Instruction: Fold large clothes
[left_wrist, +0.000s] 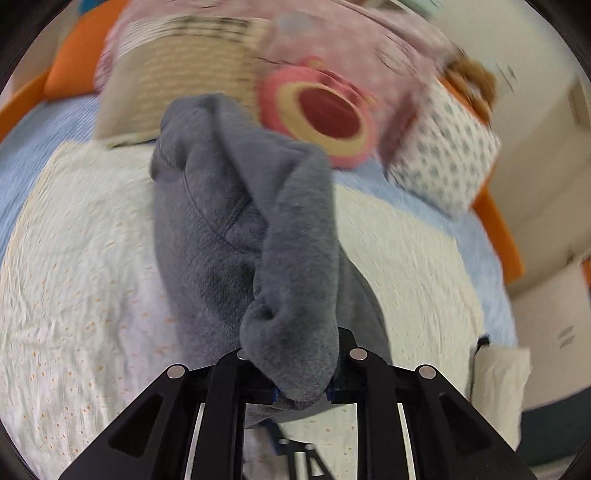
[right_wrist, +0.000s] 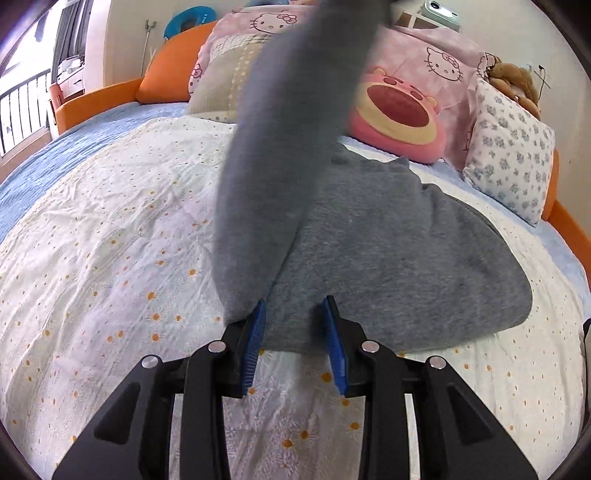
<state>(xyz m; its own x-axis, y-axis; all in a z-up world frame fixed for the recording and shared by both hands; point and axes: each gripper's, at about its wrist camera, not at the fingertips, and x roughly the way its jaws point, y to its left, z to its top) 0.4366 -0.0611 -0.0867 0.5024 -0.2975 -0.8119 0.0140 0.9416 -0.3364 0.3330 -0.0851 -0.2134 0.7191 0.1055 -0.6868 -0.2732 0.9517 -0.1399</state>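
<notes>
A large grey fleece garment (right_wrist: 388, 258) lies on the white flowered bedspread (right_wrist: 110, 240). Part of it rises off the bed in a long strip toward the top of the right wrist view. My left gripper (left_wrist: 301, 391) is shut on a bunched fold of the grey garment (left_wrist: 258, 221), which hangs down in front of the camera. My right gripper (right_wrist: 295, 339) is open, its blue pads (right_wrist: 255, 347) on either side of the garment's near edge, just above the bedspread.
Pillows stand at the head of the bed: a pink bear cushion (right_wrist: 399, 114), pink Hello Kitty pillows (right_wrist: 436, 59), a blue-flowered pillow (right_wrist: 513, 162) and a beige one (right_wrist: 225, 74). An orange bed frame (right_wrist: 96, 103) runs around. The left wrist view is blurred.
</notes>
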